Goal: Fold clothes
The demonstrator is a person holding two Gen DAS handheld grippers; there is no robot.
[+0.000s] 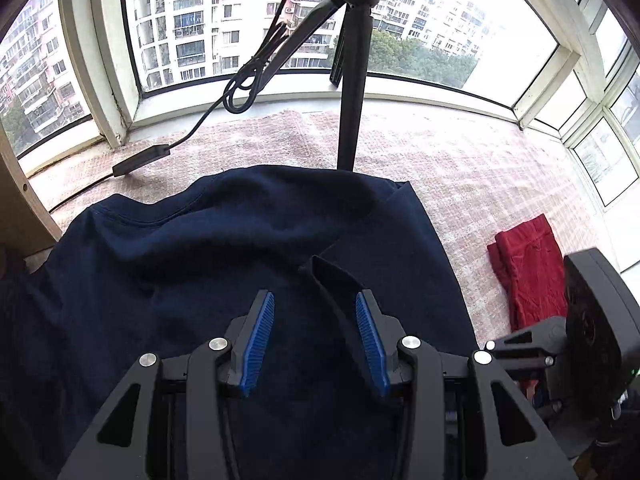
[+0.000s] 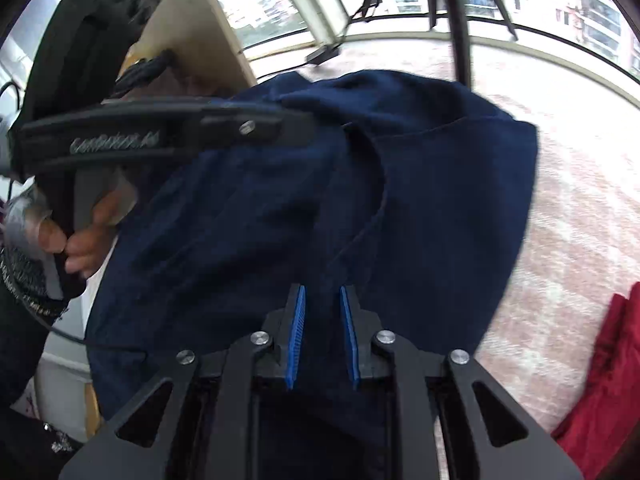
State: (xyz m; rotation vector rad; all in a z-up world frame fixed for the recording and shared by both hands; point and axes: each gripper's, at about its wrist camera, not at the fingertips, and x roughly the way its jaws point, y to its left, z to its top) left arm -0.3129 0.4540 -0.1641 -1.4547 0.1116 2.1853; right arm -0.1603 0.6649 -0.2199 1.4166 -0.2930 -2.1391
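A: The navy garment (image 1: 208, 264) lies rumpled on the pink checked cloth (image 1: 460, 168) beside the bay window (image 1: 208, 20); a tripod leg (image 1: 352, 92) stands behind it.

B: Only the right wrist view shows a hand (image 2: 80, 236) gripping the other tool's handle.

A: The left gripper (image 1: 316, 304) has its ribbed blue pads apart over a raised fold; whether they pinch it I cannot tell.

B: The right gripper (image 2: 322, 298) has its pads close, with dark fabric between them; a grip is unclear. The folded red garment (image 1: 528, 264) lies just beside.

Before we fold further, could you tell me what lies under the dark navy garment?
The pink-and-white textured mat shows around the dark navy garment; whatever lies directly beneath it is covered.
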